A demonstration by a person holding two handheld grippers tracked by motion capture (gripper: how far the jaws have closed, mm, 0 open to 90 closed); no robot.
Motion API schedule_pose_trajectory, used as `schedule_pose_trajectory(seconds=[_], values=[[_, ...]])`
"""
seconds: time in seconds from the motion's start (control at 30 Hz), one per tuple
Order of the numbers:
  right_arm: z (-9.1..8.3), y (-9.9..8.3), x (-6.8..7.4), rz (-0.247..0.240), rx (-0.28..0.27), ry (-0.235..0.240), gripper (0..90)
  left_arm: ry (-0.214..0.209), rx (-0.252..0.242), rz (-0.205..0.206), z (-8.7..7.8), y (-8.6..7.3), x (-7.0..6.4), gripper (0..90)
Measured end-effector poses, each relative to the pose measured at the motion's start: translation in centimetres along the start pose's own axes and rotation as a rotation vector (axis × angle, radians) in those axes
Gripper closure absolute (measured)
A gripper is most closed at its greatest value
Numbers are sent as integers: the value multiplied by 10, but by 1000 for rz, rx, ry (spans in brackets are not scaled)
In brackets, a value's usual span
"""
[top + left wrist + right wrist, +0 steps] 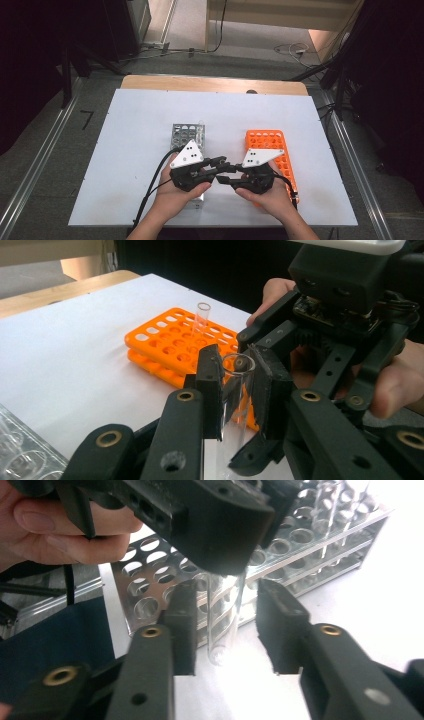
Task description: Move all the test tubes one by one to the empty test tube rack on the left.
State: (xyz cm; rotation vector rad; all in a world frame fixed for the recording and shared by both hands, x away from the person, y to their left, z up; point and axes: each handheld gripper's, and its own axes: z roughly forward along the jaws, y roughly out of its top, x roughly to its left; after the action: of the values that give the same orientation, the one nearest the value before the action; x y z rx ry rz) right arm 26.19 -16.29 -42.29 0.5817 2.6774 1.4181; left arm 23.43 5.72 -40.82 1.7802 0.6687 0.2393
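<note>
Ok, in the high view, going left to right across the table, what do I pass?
Metal tube rack → left claw → right claw → orange tube rack.

Clear glossy glass test tube (235,390), matt black plastic jaws, shiny metal rack (300,545), smooth orange plastic rack (170,342).

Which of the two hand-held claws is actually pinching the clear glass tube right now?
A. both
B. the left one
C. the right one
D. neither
B: the left gripper has its jaws pressed on the test tube, while the right gripper stands open around it.
</note>
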Motion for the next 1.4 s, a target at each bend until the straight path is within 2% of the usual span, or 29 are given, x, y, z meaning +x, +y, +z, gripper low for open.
schedule_pose_trajectory(seconds=[0.23,0.47,0.63,0.7,0.73,0.97,1.13,1.4], values=[[-10,-1,-8,17,-31,-24,432,24,-19,-4,-3,6,8,744],[-20,-4,-17,40,-60,-82,225,40,-35,-6,-4,11,16,745],[-30,-7,-27,85,-81,-123,71,62,-45,-12,-7,12,24,745],[-34,-9,-32,104,-91,-124,14,72,-52,-14,-9,13,27,745],[-37,-10,-35,122,-101,-125,3,77,-54,-15,-10,13,28,745],[-53,-20,-49,150,-132,-151,0,126,-72,-17,-16,14,41,745],[-65,-27,-58,165,-134,-197,0,169,-83,-26,-20,14,50,745],[-80,-35,-69,196,-151,-225,0,230,-105,-32,-23,12,62,746]])
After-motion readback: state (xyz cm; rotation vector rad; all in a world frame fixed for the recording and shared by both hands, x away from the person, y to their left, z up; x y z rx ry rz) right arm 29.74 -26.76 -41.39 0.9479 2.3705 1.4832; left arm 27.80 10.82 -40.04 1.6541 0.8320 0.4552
